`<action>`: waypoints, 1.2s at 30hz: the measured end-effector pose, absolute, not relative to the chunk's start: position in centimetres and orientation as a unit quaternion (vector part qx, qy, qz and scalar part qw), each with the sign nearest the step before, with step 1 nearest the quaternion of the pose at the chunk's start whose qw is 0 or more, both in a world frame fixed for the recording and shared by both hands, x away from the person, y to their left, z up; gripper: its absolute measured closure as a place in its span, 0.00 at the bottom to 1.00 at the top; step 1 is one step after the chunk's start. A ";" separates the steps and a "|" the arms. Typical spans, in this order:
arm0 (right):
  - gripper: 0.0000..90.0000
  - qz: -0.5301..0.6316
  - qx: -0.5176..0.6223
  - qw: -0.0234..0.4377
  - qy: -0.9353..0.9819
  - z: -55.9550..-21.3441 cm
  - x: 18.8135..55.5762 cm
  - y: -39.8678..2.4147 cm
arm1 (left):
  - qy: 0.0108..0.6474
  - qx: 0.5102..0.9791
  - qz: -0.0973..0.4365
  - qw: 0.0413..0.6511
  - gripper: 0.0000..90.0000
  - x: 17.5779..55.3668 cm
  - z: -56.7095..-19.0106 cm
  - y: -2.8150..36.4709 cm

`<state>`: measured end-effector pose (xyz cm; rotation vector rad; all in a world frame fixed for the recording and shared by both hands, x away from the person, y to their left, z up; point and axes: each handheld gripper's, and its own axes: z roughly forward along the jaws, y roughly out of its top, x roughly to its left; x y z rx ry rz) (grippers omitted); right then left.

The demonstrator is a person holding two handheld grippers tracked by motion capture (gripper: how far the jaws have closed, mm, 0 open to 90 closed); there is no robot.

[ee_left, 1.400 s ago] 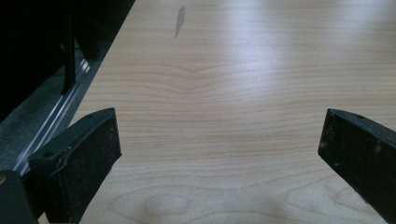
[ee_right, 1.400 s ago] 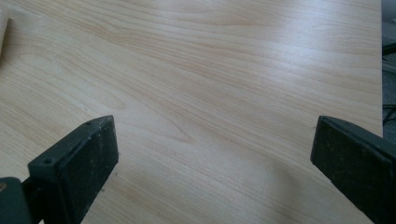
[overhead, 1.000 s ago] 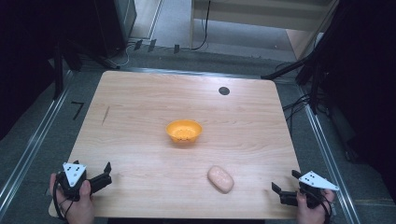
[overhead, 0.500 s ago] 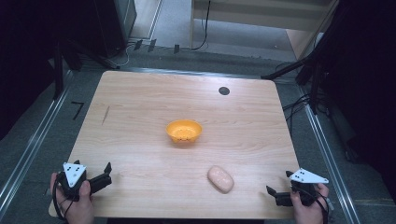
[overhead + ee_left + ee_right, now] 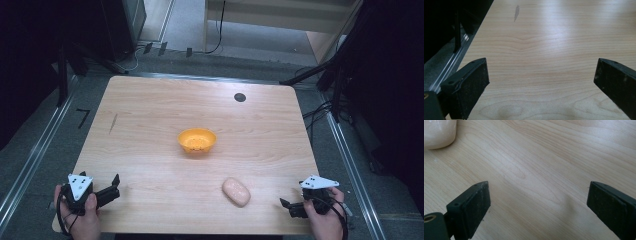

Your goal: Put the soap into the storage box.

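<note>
Work in hand: the right gripper (image 5: 289, 207) points toward the pale bread roll (image 5: 236, 191) at the near right of the table (image 5: 150, 115); the likely aim, judging by the layout, is to lift the roll and place it in the orange bowl (image 5: 197, 140).

Bread roll position: flat on the table top, near the front edge, right of centre. It lies apart from the bowl, nearer the person and to the bowl's right. In the right gripper view a corner of the roll (image 5: 437, 132) sits at the upper left, ahead of the jaws and off to their left, not between them.

Orange bowl: upright near the table centre. It is too small in the high view to tell what is inside.

Right gripper state: jaws spread wide with bare wood between them; nothing is gripped. The jaws have just been closing slightly, with no object in the gap.

Left gripper (image 5: 112, 187) state: jaws wide apart over bare table at the near left corner, holding nothing, well apart from both roll and bowl.

Progress: early stage. No contact with the roll is made.

Remaining: align the right jaws around the roll, close on it, lift, carry to the bowl, release.

Other marks: a dark round spot (image 5: 240, 97) lies near the far edge.
</note>
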<state>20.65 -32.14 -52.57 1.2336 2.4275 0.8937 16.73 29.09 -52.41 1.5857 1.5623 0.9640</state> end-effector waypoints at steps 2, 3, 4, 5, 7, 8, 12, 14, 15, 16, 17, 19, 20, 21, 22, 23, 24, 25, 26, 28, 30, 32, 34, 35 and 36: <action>0.06 0.303 0.423 0.136 0.843 -52.4 20.8 -31.9 | 0.603 0.613 0.372 0.350 0.00 16.7 -52.4 29.1; 0.06 0.300 0.422 0.134 0.845 -52.3 20.8 -31.8 | 0.603 0.613 0.372 0.350 0.00 16.7 -52.4 29.1; 0.06 0.297 0.420 0.134 0.847 -52.3 20.9 -31.7 | 0.603 0.613 0.372 0.350 0.00 16.7 -52.4 29.1; 0.06 0.296 0.419 0.135 0.848 -52.2 20.9 -31.6 | 0.603 0.613 0.372 0.350 0.00 16.7 -52.4 29.1; 0.05 0.294 0.417 0.134 0.849 -52.1 21.1 -31.4 | 0.603 0.613 0.371 0.350 0.00 16.8 -52.4 29.1; 0.05 0.292 0.416 0.135 0.851 -52.1 21.1 -31.3 | 0.604 0.613 0.371 0.350 0.00 16.7 -52.4 29.1; 0.04 0.286 0.413 0.132 0.854 -51.9 21.3 -30.9 | 0.603 0.613 0.370 0.351 0.00 16.8 -52.4 29.1; 0.04 0.282 0.410 0.132 0.857 -51.8 21.4 -30.7 | 0.604 0.613 0.370 0.350 0.00 16.8 -52.4 29.1; 0.04 0.283 0.408 0.132 0.858 -51.7 21.5 -30.6 | 0.603 0.614 0.371 0.350 0.00 16.8 -52.4 29.1; 0.04 0.279 0.409 0.131 0.859 -51.6 21.5 -30.5 | 0.603 0.614 0.371 0.350 0.00 16.8 -52.4 29.1; 0.03 0.279 0.406 0.131 0.860 -51.5 21.6 -30.4 | 0.603 0.614 0.370 0.350 0.00 16.8 -52.4 29.1; 0.03 0.277 0.403 0.130 0.862 -51.4 21.8 -30.2 | 0.603 0.614 0.370 0.350 0.00 16.8 -52.4 29.1; 0.03 0.277 0.405 0.129 0.862 -51.3 21.8 -30.1 | 0.603 0.614 0.370 0.350 0.00 16.8 -52.4 29.1; 0.03 0.275 0.403 0.129 0.864 -51.3 21.9 -30.0 | 0.602 0.615 0.370 0.350 0.00 16.8 -52.4 29.1; 0.03 0.274 0.403 0.128 0.864 -51.2 22.0 -29.9 | 0.602 0.614 0.370 0.350 0.00 16.8 -52.4 29.1; 0.03 0.273 0.400 0.129 0.865 -51.2 22.0 -29.8 | 0.602 0.615 0.370 0.349 0.00 16.8 -52.4 29.1; 0.03 0.272 0.400 0.128 0.866 -51.2 22.1 -29.7 | 0.603 0.614 0.370 0.350 0.00 16.8 -52.4 29.1; 0.03 0.272 0.400 0.128 0.866 -51.2 22.1 -29.7 | 0.603 0.614 0.370 0.350 0.00 16.8 -52.4 29.1; 0.03 0.269 0.398 0.124 0.868 -51.2 22.2 -29.5 | 0.603 0.615 0.370 0.349 0.00 16.8 -52.4 29.1; 0.03 0.266 0.396 0.125 0.870 -51.1 22.3 -29.2 | 0.603 0.615 0.370 0.349 0.00 16.8 -52.4 29.1; 0.03 0.263 0.393 0.121 0.873 -51.1 22.4 -29.0 | 0.602 0.617 0.368 0.348 0.00 16.8 -52.4 29.1; 0.03 0.263 0.389 0.121 0.875 -51.0 22.6 -28.7 | 0.602 0.617 0.368 0.348 0.00 16.8 -52.4 29.1; 0.03 0.261 0.387 0.119 0.877 -51.0 22.7 -28.4 | 0.602 0.617 0.368 0.349 0.00 16.8 -52.4 29.1; 0.03 0.259 0.386 0.120 0.877 -50.9 22.7 -28.3 | 0.602 0.617 0.368 0.349 0.00 16.8 -52.4 29.1; 0.03 0.258 0.386 0.120 0.878 -50.9 22.7 -28.1 | 0.602 0.616 0.368 0.349 0.00 16.8 -52.4 29.1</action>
